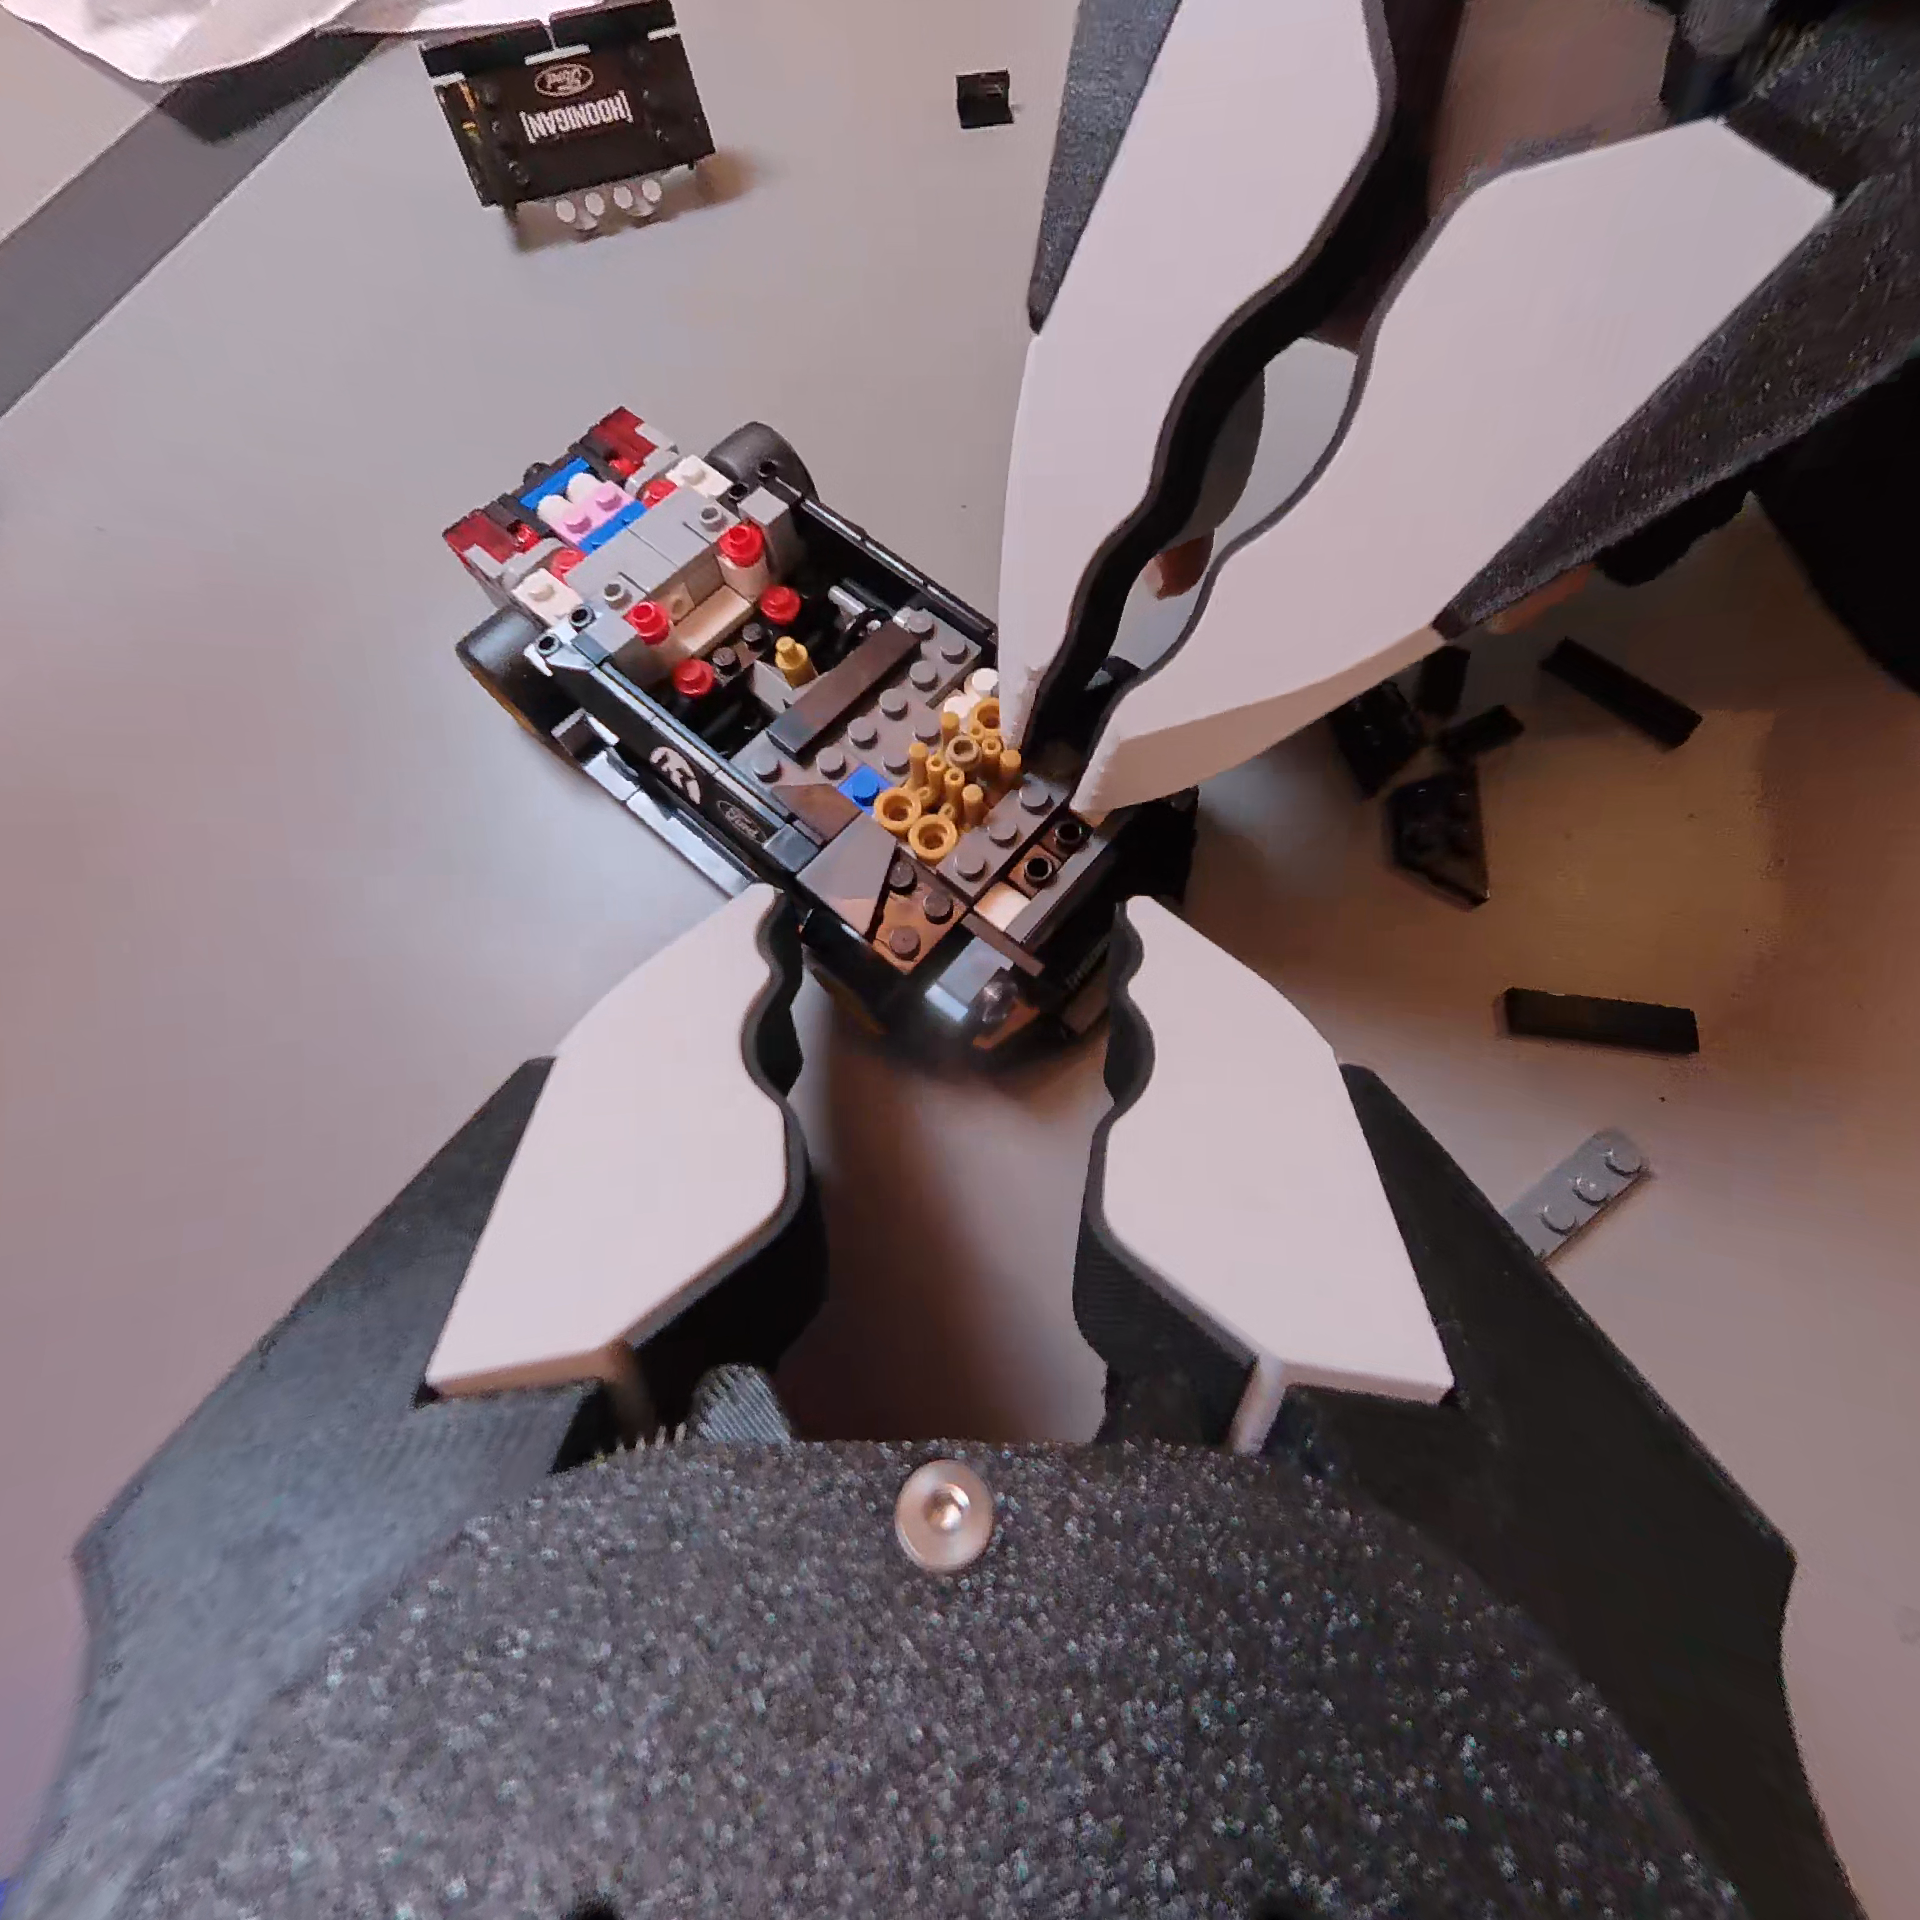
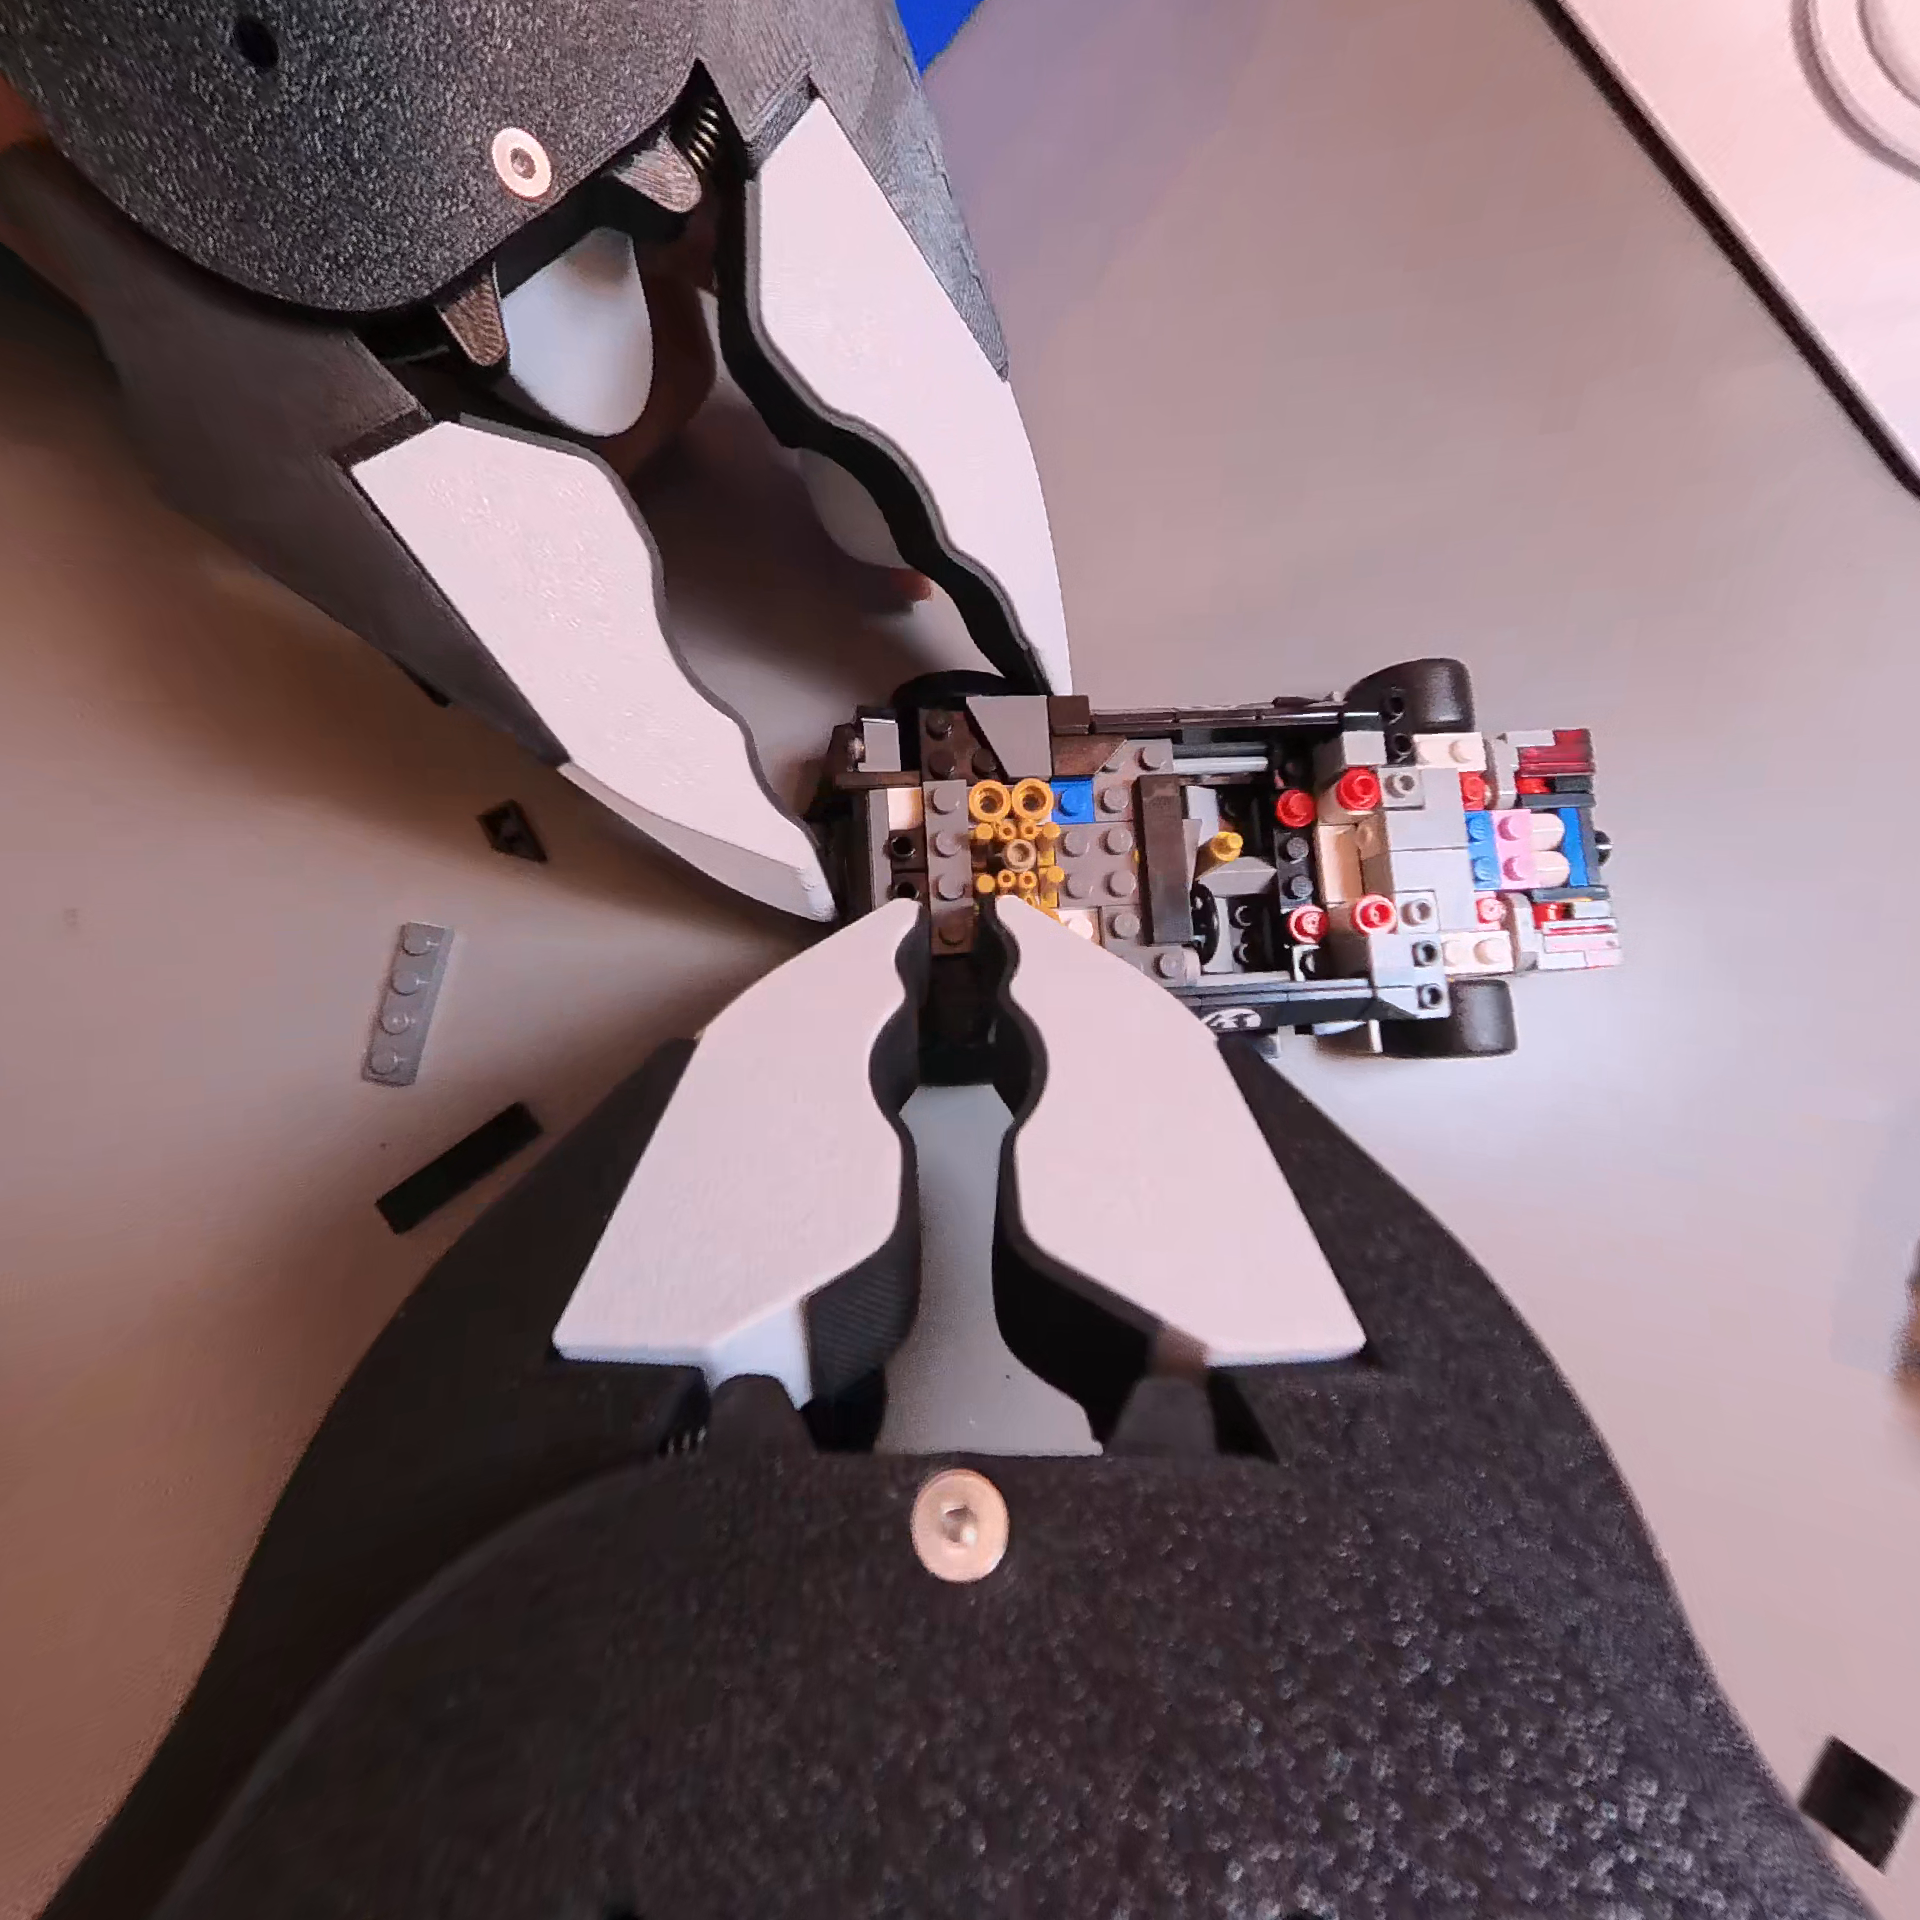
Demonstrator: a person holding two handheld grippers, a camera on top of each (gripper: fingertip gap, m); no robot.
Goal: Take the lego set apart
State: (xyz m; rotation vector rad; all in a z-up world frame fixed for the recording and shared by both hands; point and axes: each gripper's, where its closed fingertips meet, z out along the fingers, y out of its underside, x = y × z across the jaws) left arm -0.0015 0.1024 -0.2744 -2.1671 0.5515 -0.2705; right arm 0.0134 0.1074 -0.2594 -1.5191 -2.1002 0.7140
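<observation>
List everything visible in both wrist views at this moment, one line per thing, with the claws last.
car: one, mostly black with grey, red, blue, pink and gold bricks showing, roof off, mid-table between the claws.
roof panel: one, black, lying apart at the far edge of the left wrist view.
small black piece: one, on the table beside the roof panel.
grey plate: one, four studs, loose on the table near the car's front.
black tile: one, long, flat, near the grey plate.
black loose pieces: a pile, count unclear, beyond the black tile.
table: one, grey.
left claw: spread around the car's front end.
right claw: tips narrowly apart at a dark piece on the car's front.
</observation>
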